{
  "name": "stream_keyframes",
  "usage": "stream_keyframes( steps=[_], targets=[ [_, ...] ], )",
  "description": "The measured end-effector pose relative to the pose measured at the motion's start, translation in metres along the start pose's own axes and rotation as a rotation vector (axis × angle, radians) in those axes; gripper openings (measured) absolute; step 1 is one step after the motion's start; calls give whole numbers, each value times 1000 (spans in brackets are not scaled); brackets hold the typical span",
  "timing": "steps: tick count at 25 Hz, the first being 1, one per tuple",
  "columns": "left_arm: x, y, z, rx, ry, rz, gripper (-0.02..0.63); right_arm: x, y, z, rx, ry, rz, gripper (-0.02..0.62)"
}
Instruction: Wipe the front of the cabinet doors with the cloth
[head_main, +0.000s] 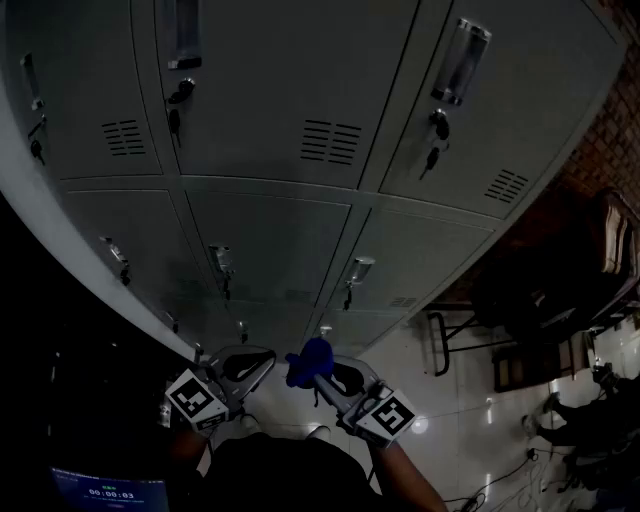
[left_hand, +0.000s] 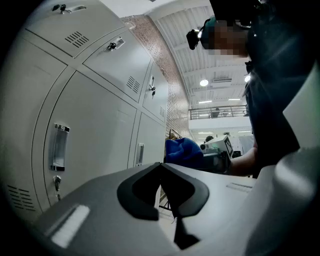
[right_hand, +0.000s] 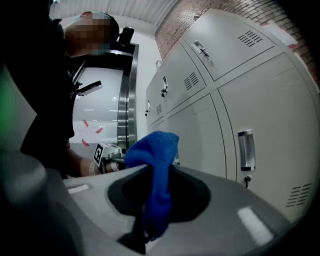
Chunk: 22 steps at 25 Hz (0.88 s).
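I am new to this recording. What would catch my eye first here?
The bright blue cloth, clamped in the right tongs, stands out against the dim scene. Grey cabinet doors fill the head view ahead of it. The left tongs are shut and empty.

Top cabinet doors (head_main: 270, 80) run off the head view's upper edge.

Head view dim, underexposed, corners black. Both gripper views brighter, fisheye-curved at the edges; a ceiling lamp (left_hand: 203, 82) glares.
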<state>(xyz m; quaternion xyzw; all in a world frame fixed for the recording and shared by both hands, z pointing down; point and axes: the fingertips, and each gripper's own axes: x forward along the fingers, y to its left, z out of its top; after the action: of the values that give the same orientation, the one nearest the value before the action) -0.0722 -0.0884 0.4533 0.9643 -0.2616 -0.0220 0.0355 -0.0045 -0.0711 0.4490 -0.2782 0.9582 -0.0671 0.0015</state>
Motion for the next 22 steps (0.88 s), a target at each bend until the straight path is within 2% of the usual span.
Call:
stream_keyframes(
  steps=[4, 9, 15, 22],
  targets=[
    [-6, 9, -3, -1, 26, 31, 0, 1, -11, 3, 2, -5, -69, 74],
    [-7, 15, 3, 7, 24, 51, 0, 4, -49, 22, -53, 21, -172, 74],
    [-7, 9, 2, 10, 42, 47, 0, -1, -111, 76, -125, -21, -286, 74],
    [-10, 5, -6, -15, 54, 58, 0, 7, -144, 133, -216, -70, -335, 74]
  ],
)
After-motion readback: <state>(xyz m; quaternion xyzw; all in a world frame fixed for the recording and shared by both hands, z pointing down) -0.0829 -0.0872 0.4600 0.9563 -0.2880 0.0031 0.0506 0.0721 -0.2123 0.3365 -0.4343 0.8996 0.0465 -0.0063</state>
